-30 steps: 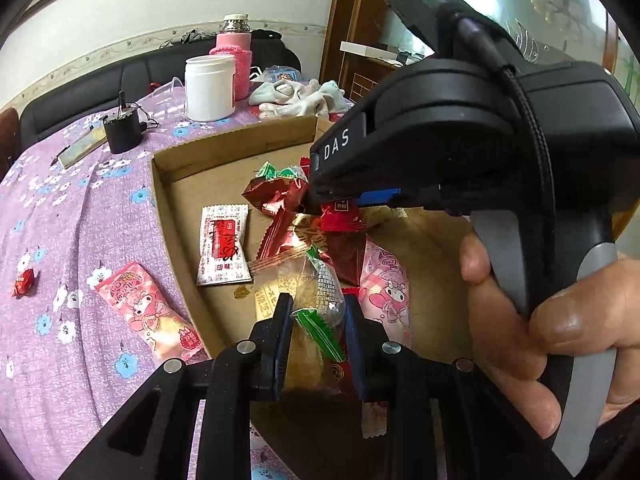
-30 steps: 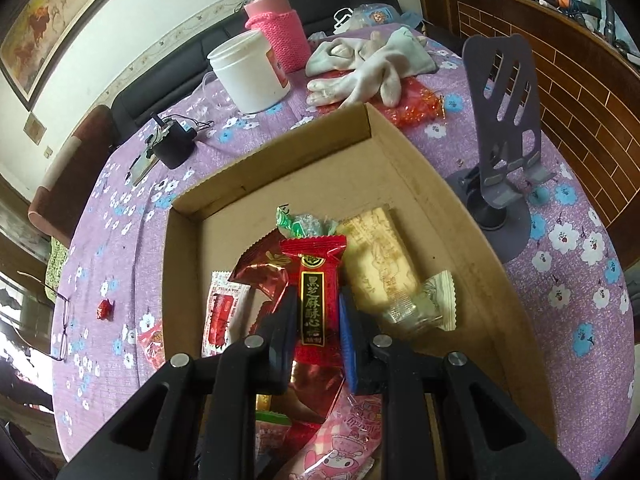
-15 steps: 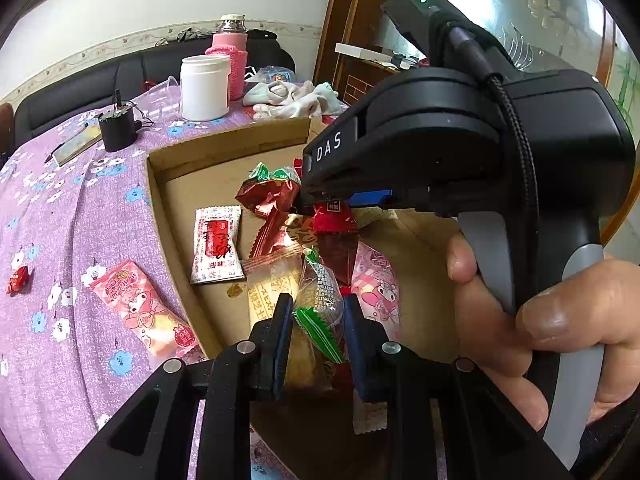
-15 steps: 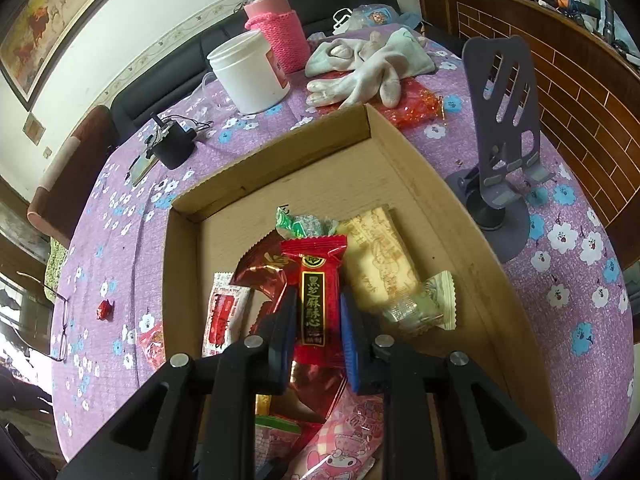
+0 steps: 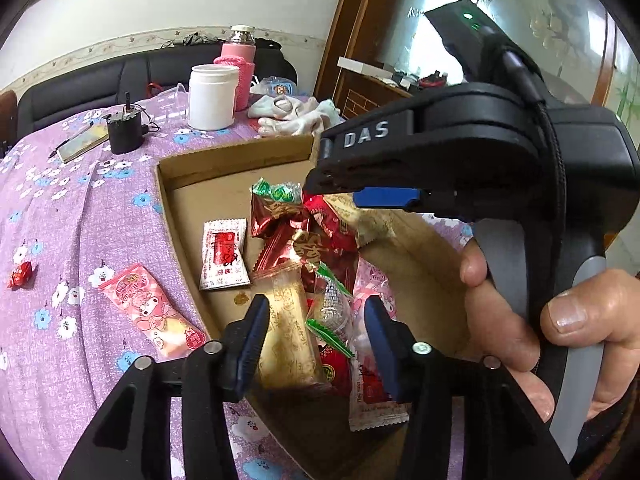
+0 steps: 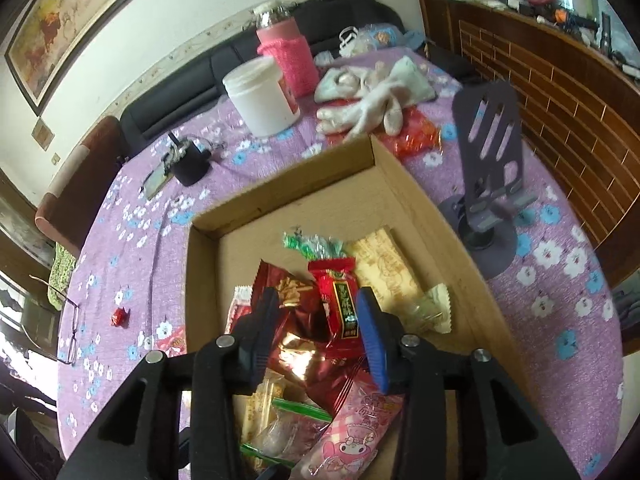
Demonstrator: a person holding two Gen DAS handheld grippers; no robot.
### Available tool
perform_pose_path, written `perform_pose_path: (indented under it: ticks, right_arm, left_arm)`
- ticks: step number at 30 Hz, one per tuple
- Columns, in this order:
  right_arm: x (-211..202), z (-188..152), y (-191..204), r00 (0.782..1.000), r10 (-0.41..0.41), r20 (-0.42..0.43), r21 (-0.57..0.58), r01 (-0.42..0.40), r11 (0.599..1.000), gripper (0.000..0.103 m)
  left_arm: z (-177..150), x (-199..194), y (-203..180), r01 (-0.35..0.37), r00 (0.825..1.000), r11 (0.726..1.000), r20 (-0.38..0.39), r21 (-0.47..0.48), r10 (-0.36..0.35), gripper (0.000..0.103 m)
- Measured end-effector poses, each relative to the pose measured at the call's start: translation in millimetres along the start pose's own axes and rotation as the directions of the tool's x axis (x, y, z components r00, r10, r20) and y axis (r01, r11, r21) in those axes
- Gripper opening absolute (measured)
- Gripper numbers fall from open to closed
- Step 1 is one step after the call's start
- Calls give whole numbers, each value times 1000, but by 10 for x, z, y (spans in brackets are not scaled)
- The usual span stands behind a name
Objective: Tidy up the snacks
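Observation:
A shallow cardboard box (image 5: 176, 216) (image 6: 404, 172) on the purple flowered table holds a pile of snack packets. My left gripper (image 5: 316, 332) is open above a clear green-ended candy (image 5: 332, 312) and a yellow packet (image 5: 286, 336) in the box. My right gripper (image 6: 316, 320) is open above a red packet with a dark label (image 6: 340, 304); its body (image 5: 460, 160) fills the right of the left wrist view. A pink cartoon packet (image 5: 152, 312) and a small red candy (image 5: 20, 274) (image 6: 119, 316) lie on the table left of the box.
A white jar (image 6: 262, 98), a pink-sleeved bottle (image 6: 286, 50), a dark small pot (image 6: 190, 162), a heap of cloth (image 6: 372, 96) and a red mesh bag (image 6: 416, 140) stand behind the box. A grey phone stand (image 6: 488, 160) is right of it. Glasses (image 6: 68, 328) lie at the table's left edge.
Both grippers have opened. The left has let go of the green-ended candy and the right has let go of the red packet; both now lie in the box.

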State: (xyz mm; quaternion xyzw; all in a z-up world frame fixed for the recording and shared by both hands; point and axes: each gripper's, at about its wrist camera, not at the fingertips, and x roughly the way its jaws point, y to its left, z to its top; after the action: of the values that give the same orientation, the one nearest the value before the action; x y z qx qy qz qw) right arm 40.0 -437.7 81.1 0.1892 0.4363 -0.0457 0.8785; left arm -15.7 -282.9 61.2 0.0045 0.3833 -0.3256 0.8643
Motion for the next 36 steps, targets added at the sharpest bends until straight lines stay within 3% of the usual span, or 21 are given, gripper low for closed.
perform_pose_path:
  ticks: [5,8,11,14,16,20,24,30,36]
  right_arm:
    - [-221,13,40,995,34,92,1,-34,999,48]
    - [-318,7,93,989,36,141,-13,-35,999,59]
    - [-347,-14,174,985,20,173,-28,-15,999,69]
    - [-345,-52,246,983,10,186,-38,-3,999,72]
    - [-324,-76,316,982,-3,190,-51,13,999,79]
    - [-284,-118,408,981,-19,191,-76,34,997,79]
    - [-275,-123,400,977,-60,204,-65,75,995,82]
    - [-275,-117,387,973,-87,213,-53,100,994,82]
    - [-299,-139,439,968,-108,228,-70,127,989,82]
  left_arm:
    - [37,-192,75,-55,995,998,85,-21,57,66]
    - [76,-360,180,-149,970,987,182,-64,158,79]
    - [107,-487,319,-277,915,951,264,-140,305,91]
    - [115,-538,470,-417,826,881,312,-225,470,97]
    - [117,-529,589,-439,808,859,301,-265,506,100]
    - [107,-498,825,-455,806,829,246,-325,538,100]
    - [91,-465,905,-467,809,817,208,-337,549,100]
    - [82,-401,870,-477,820,821,178,-313,544,100]
    - [99,-387,885,-489,816,815,166,-310,553,100]
